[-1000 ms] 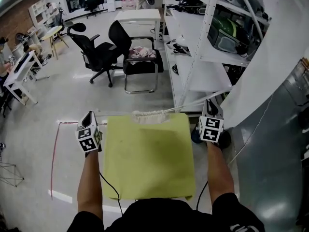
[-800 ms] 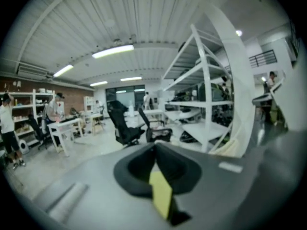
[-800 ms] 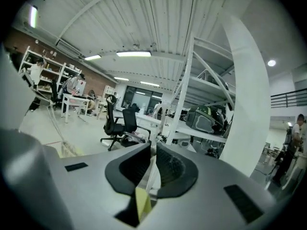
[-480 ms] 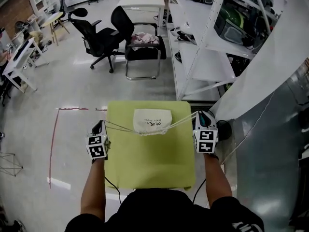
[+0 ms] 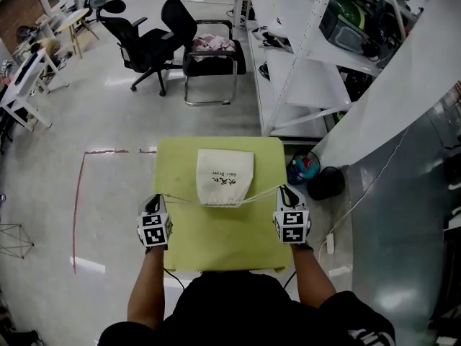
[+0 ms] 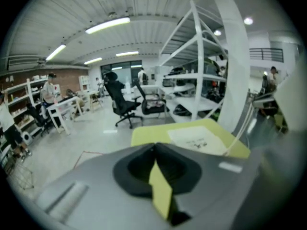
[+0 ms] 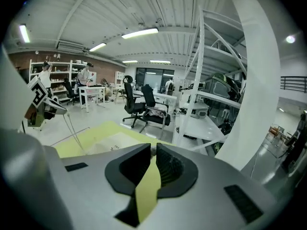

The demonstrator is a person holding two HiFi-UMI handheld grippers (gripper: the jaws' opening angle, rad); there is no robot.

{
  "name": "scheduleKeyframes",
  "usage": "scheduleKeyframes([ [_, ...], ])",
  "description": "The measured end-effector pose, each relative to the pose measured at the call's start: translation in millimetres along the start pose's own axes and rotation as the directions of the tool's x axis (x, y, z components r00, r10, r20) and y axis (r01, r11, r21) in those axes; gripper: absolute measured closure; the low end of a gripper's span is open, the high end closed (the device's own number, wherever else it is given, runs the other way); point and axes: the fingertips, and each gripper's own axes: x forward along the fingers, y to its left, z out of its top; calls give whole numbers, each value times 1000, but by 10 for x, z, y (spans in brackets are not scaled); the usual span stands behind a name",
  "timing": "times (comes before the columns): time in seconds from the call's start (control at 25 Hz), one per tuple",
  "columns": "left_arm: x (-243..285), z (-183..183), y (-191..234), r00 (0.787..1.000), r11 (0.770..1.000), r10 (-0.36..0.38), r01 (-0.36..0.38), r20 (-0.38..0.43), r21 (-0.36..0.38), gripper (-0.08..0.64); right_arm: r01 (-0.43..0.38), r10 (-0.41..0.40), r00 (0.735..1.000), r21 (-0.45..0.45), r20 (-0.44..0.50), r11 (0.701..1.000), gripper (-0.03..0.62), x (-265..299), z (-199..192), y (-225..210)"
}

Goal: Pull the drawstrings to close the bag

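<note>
A cream drawstring bag (image 5: 225,177) lies flat on the yellow-green table (image 5: 216,236), its gathered mouth toward me. From the mouth a thin drawstring (image 5: 180,198) runs left to my left gripper (image 5: 153,200), whose jaws are shut on it. Another drawstring (image 5: 263,191) runs right to my right gripper (image 5: 284,192), also shut on its string. Both strings look taut. In the left gripper view the jaws (image 6: 153,146) meet and the bag (image 6: 199,139) lies ahead to the right. The right gripper view shows the left gripper (image 7: 41,102) and its string (image 7: 74,131).
White shelving (image 5: 310,85) stands past the table on the right. Two black office chairs (image 5: 209,49) stand on the floor beyond. A blue and red object (image 5: 302,168) and a black bin (image 5: 325,182) sit by the table's right side. Red tape (image 5: 78,207) marks the floor at left.
Both grippers came down and back toward me, drawing the strings with them. The bag went from hanging at the table's far edge to lying flat on the table.
</note>
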Motion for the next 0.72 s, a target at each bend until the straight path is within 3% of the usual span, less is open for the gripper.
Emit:
scheduleKeyframes([
  [0.44, -149, -742, -39, 992, 998, 56, -57, -112, -6, 537, -37, 32, 990, -31, -134, 999, 557, -34, -607, 173],
  [0.52, -179, -864, -40, 989, 998, 62, -63, -137, -7, 496, -56, 46, 984, -52, -172, 997, 550, -29, -712, 210],
  [0.6, -201, -1018, -74, 983, 998, 52, -56, -174, -15, 433, -81, 69, 976, -53, -207, 995, 482, -19, -846, 243],
  [0.72, -268, -1248, -138, 975, 999, 27, -33, -223, -22, 391, -97, 85, 965, -34, -250, 995, 445, -55, -1060, 291],
])
